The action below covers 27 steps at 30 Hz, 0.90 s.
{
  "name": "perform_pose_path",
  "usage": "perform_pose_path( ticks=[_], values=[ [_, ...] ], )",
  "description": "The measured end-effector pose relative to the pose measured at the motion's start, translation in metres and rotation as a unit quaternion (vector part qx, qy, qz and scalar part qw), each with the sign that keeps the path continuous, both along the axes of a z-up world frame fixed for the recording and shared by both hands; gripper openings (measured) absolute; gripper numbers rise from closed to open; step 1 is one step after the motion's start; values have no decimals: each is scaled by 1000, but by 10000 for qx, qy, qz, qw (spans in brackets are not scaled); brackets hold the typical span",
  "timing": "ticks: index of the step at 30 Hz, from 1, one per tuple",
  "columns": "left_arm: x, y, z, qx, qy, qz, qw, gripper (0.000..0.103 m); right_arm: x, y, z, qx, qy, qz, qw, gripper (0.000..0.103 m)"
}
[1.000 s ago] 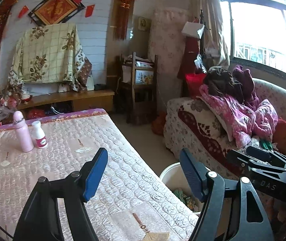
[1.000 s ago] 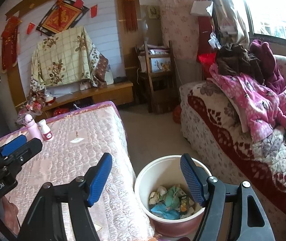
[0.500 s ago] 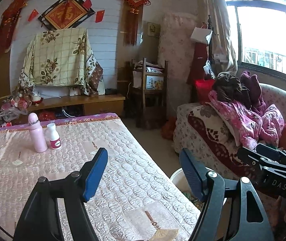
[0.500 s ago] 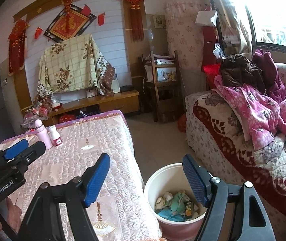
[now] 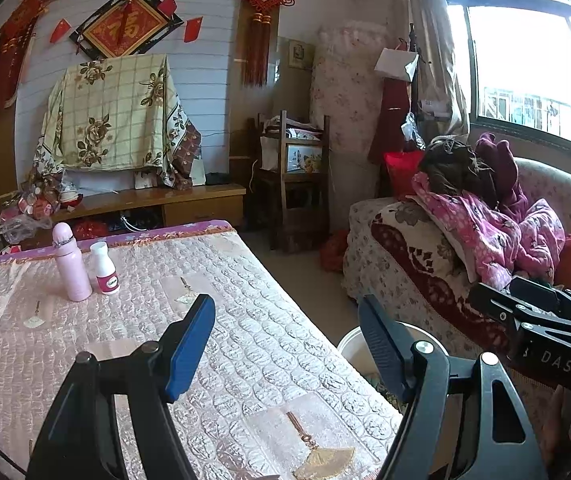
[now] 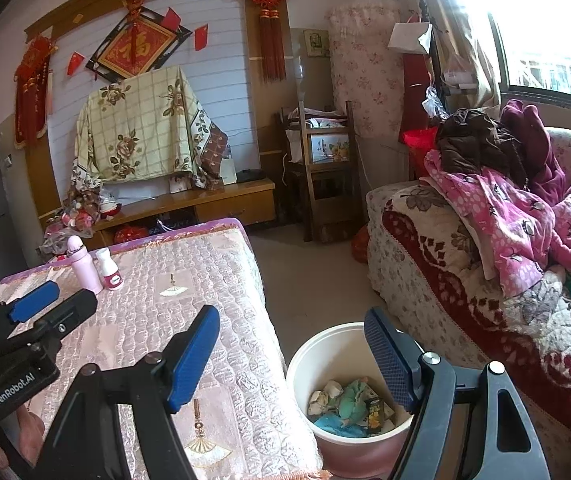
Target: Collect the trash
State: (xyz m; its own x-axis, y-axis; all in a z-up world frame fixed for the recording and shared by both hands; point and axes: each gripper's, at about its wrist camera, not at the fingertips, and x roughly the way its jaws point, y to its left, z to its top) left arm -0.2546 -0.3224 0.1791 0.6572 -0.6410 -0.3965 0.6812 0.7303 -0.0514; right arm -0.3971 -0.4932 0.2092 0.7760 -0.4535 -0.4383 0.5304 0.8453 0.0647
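The bin (image 6: pixel 349 392) on the floor, just beside the bench's right edge, already holds a small heap of trash (image 6: pixel 347 402): crumpled paper, a green wad, something blue and a dark wrapper. The bench (image 5: pixel 277 344) under its quilted pink cover shows no loose scraps; only a pink bottle (image 5: pixel 70 264) and a white bottle (image 5: pixel 103 268) stand together near its far left corner. The left hand-held gripper (image 5: pixel 285 344) stands wide with nothing between its blue pads, over the bench's right edge. The right hand-held gripper (image 6: pixel 291 354) is also wide and empty, above the bin. By my judgement the collecting is nearly or fully done, unless the bottles count as trash.
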Motion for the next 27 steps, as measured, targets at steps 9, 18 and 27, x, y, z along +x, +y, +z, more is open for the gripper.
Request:
perform_pose_path(
  ticks=[9, 18, 27],
  values=[
    [0, -2, -2, 28, 93, -42, 9999, 75, 0, -1, 0, 4, 17, -29, 10000, 78],
    [0, -4, -6, 92, 96, -66, 9999, 76, -1, -6, -3, 68, 41, -82, 9999, 78],
    [1, -5, -8, 131, 115, -73, 9998, 77, 2, -10, -7, 120, 113, -113, 9998, 78]
  ],
)
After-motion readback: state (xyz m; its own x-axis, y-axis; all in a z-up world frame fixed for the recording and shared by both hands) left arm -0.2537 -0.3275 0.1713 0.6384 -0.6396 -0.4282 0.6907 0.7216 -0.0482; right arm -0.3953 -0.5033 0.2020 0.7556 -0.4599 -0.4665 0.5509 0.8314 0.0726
